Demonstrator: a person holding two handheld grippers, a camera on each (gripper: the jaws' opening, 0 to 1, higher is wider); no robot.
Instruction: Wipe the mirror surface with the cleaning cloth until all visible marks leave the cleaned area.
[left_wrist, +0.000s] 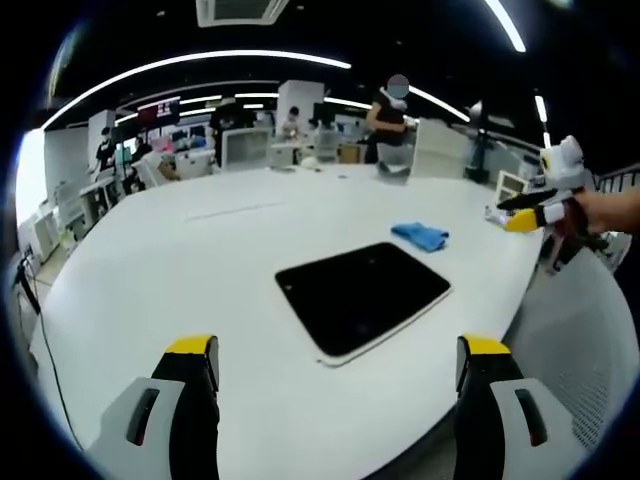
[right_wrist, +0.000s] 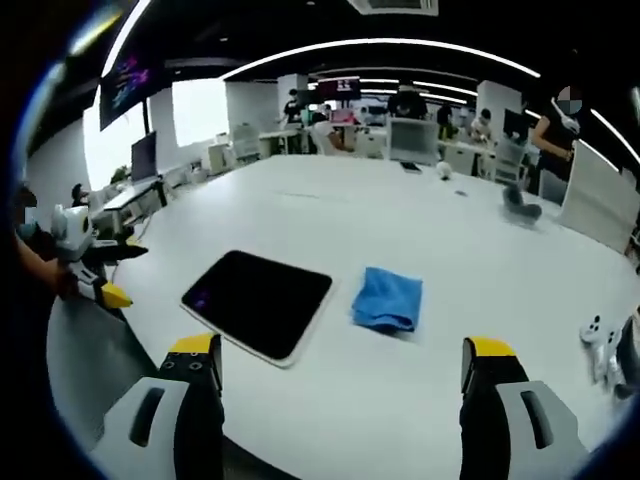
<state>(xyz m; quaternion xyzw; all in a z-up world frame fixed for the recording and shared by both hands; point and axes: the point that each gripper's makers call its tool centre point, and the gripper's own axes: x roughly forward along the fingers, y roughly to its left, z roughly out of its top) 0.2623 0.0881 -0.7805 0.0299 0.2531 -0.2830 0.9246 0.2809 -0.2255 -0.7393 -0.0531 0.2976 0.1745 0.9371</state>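
Two grippers, both with jaws spread wide, grasping nothing. Left gripper (left_wrist: 335, 375) hovers over near edge of white table (left_wrist: 200, 270); right gripper (right_wrist: 340, 385) likewise over opposite edge. Mirror (left_wrist: 362, 295), dark rectangular slab with pale rim, lies flat near table edge. Blue cleaning cloth (left_wrist: 420, 236) sits crumpled just beside mirror, not touching it. In right gripper view, cloth (right_wrist: 388, 298) lies right of mirror (right_wrist: 258, 302). Broad bare tabletop stretches beyond both. Person (left_wrist: 388, 125) stands at far side among desks.
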